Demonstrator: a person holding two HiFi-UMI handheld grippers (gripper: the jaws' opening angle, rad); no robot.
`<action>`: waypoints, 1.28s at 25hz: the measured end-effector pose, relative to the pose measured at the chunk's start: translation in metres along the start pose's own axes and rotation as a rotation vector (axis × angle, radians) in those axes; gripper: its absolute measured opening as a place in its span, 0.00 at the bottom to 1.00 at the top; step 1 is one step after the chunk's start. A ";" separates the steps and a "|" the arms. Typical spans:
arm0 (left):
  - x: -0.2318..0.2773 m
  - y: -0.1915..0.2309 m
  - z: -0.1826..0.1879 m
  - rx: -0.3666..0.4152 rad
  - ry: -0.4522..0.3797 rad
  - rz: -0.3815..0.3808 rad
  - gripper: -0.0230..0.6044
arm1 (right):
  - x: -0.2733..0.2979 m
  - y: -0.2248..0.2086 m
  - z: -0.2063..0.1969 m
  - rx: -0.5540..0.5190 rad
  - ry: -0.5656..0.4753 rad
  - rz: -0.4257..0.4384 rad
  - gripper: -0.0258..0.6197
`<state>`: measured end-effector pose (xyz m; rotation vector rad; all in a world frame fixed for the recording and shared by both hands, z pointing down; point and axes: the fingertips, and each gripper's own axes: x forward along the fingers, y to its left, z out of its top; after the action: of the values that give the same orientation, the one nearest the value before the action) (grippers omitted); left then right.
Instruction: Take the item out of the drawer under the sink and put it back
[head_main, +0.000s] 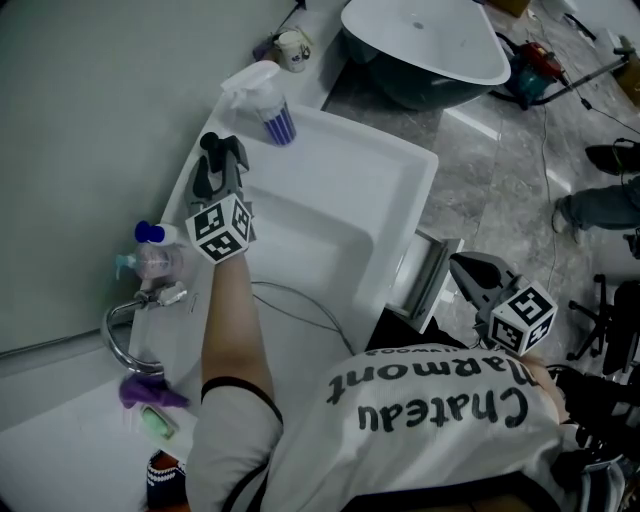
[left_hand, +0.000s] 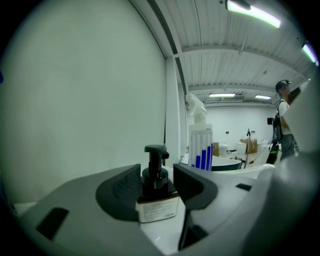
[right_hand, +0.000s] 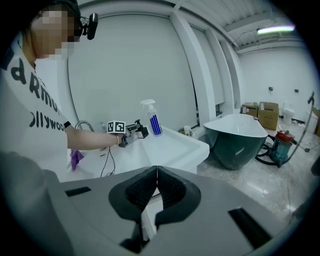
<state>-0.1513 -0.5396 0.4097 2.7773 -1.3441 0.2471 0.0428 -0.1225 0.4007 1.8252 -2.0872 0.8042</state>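
**Pump bottle set out on the sink ledge, left jaws released around it**

We saw the left gripper (left_hand: 156, 170) with its jaws spread apart. The dark pump bottle (left_hand: 156, 201) stood upright between them on the white ledge at the back of the sink (head_main: 405, 190), and neither pad appeared to press on it. Just beyond it, toward the upper centre of the left gripper view, stood a blue-striped spray bottle (left_hand: 200, 146). The right gripper (right_hand: 156, 172) had its jaws clenched together on nothing and hung at the lower right of the head view, near what we took for the open drawer (head_main: 432, 272). We judged the taking-out half done and the bottle let go. The next move would call for closing squarely on the bottle's body again, lifting it clear of the spray bottle, and carrying it down into the drawer.
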 end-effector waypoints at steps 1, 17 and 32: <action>-0.003 -0.001 0.000 -0.004 0.000 0.000 0.33 | -0.001 0.002 0.000 -0.003 0.002 0.003 0.06; -0.070 -0.032 0.029 -0.039 -0.102 -0.052 0.33 | 0.011 0.035 0.019 -0.055 -0.060 0.070 0.06; -0.197 -0.094 0.077 0.002 -0.192 -0.149 0.09 | 0.051 0.061 0.063 -0.068 -0.158 0.306 0.06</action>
<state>-0.1883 -0.3366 0.3045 2.9482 -1.1616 -0.0248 -0.0151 -0.1962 0.3621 1.6031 -2.5031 0.6639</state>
